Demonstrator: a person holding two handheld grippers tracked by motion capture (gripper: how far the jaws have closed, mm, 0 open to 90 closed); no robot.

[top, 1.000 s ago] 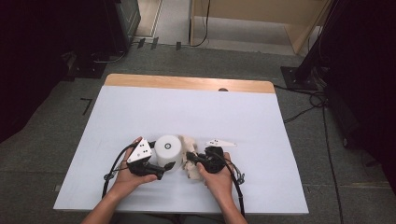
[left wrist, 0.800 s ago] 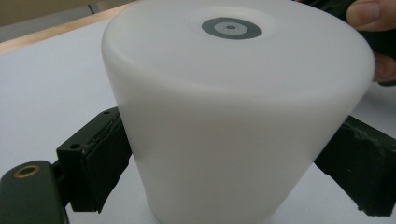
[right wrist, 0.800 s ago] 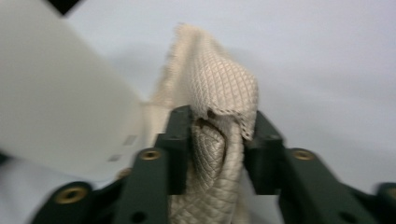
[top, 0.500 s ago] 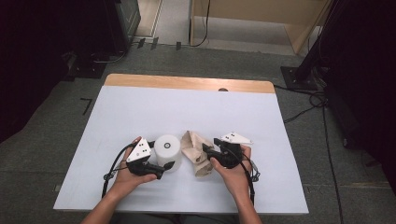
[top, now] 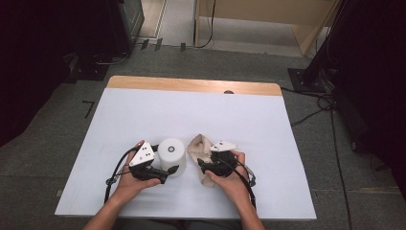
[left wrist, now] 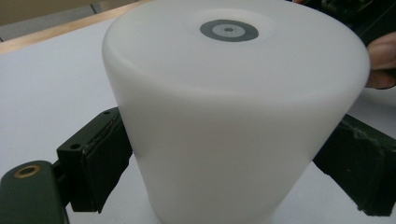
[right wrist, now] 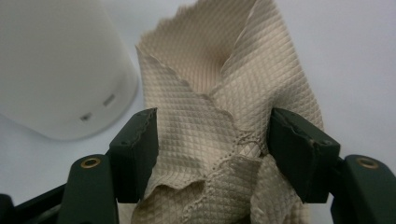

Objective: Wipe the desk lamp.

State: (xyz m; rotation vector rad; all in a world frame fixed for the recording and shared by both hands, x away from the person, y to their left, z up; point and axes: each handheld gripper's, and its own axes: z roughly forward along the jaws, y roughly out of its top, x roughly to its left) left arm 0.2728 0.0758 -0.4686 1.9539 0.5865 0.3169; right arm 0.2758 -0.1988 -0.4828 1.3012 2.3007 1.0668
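While the left tongs are clamping the smooth white canister, the right tongs, just opening, are loosely straddling the limp waffle-weave cloth, best pinched at a fold.

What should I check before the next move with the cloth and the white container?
1. Left gripper clamped on the white container: ok, both pads press its sides in the left gripper view.
2. Container upright on the table: ok.
3. Right gripper holding the beige cloth: not ok; its jaws have just been opening, and the cloth lies bunched between them with the pads not pressing it.
4. Cloth clear of the container: ok, a gap shows between them in the high view.
5. Cloth flat for wiping: not ok, crumpled and folded.
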